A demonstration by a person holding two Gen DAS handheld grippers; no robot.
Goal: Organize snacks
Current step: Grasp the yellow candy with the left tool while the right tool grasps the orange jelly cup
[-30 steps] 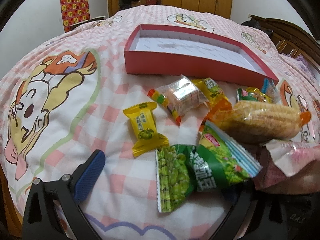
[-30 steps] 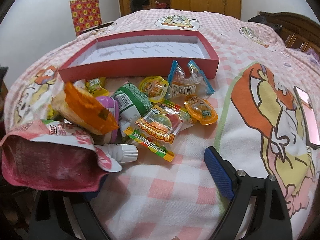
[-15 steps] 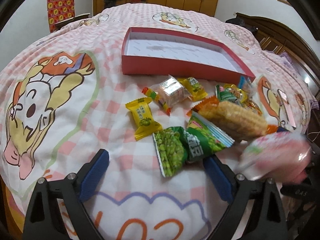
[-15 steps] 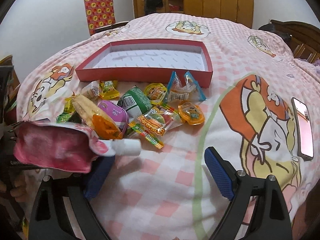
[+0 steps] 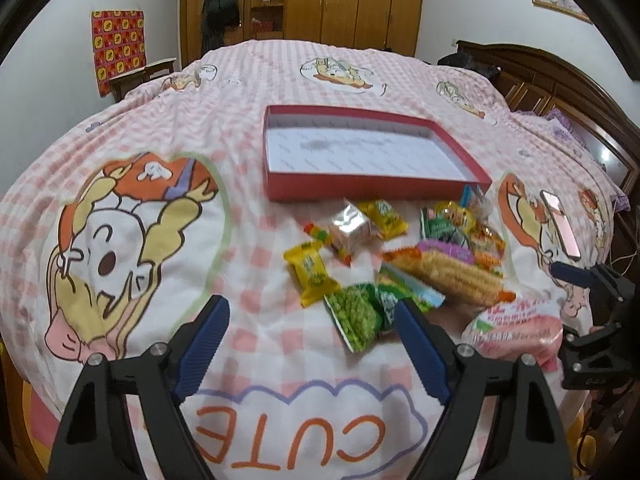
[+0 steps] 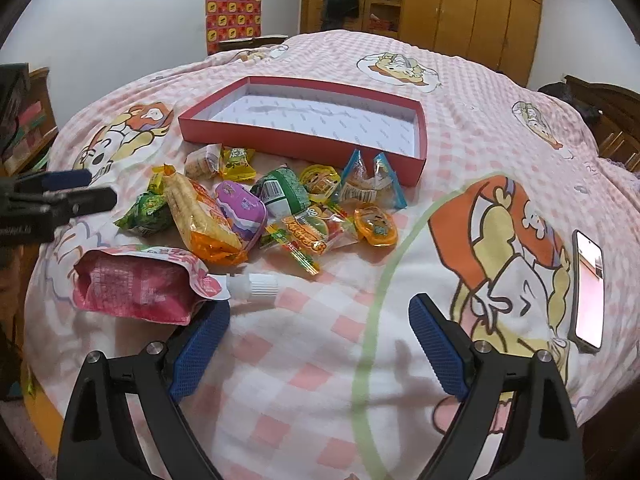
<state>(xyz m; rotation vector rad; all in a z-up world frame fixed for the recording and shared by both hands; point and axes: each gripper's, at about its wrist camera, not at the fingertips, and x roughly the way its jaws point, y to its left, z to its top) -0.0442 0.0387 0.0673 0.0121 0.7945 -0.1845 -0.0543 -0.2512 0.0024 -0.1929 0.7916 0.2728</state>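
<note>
Closing slightly on nothing, left gripper (image 5: pixel 310 344) has lifted back; right gripper (image 6: pixel 318 344), jaws apart, released the pink pouch (image 6: pixel 136 290) beside the snack pile (image 6: pixel 280 208). Red box (image 6: pixel 280 140) unfilled.

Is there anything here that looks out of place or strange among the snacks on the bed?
Yes. A phone lies on the bedspread, apart from the snack pile; it is no snack. The red box holds nothing yet.

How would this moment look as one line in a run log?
left gripper: closing, empty | right gripper: open, empty | red box: empty | snacks: on bedspread
</note>
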